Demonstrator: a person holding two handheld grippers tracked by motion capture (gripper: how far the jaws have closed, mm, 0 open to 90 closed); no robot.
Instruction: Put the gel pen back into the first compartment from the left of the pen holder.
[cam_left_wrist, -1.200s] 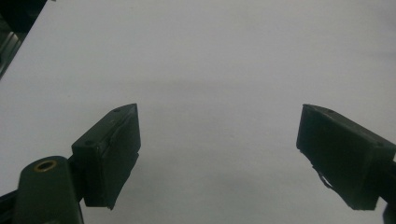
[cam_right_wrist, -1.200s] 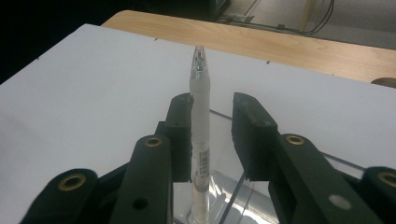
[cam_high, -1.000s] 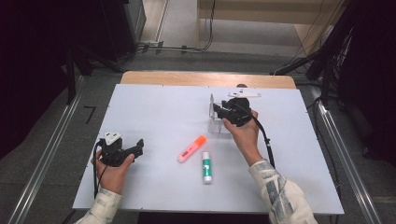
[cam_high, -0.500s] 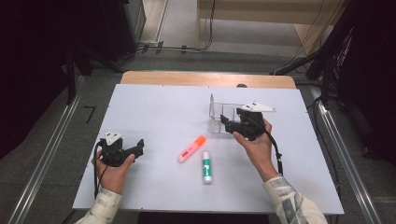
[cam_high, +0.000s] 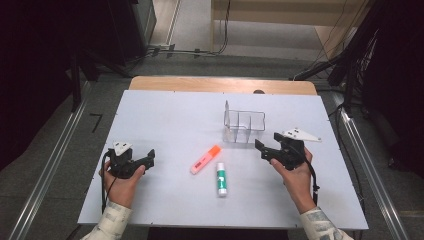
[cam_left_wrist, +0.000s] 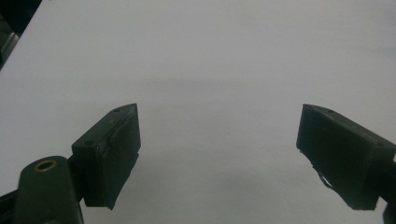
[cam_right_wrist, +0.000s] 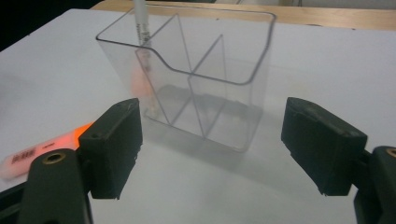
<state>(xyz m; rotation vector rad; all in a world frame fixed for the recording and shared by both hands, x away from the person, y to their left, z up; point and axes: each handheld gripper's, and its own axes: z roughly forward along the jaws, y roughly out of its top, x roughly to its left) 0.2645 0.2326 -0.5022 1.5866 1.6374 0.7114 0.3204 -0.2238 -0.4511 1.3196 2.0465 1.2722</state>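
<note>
— Organizer (cam_high: 244, 127), the clear plastic one with dividers: where does it sit?
— Right of centre in the high view, upright on the white table (cam_high: 165, 120). In the right gripper view it stands at upper centre, and a white pen (cam_right_wrist: 141, 28) stands in its left compartment.
— And the right gripper (cam_high: 265, 151)?
— Just below and right of the organizer, apart from it. Its jaws have just been opening; they stand wide with nothing between them.
— The left gripper (cam_high: 148, 158)?
— Lower left of the high view, jaws spread over bare table, holding nothing.
— Anything else on the table?
— An orange highlighter (cam_high: 205, 159) and a green-and-white glue stick (cam_high: 220, 179) lie near the centre, between the two grippers, close together.
</note>
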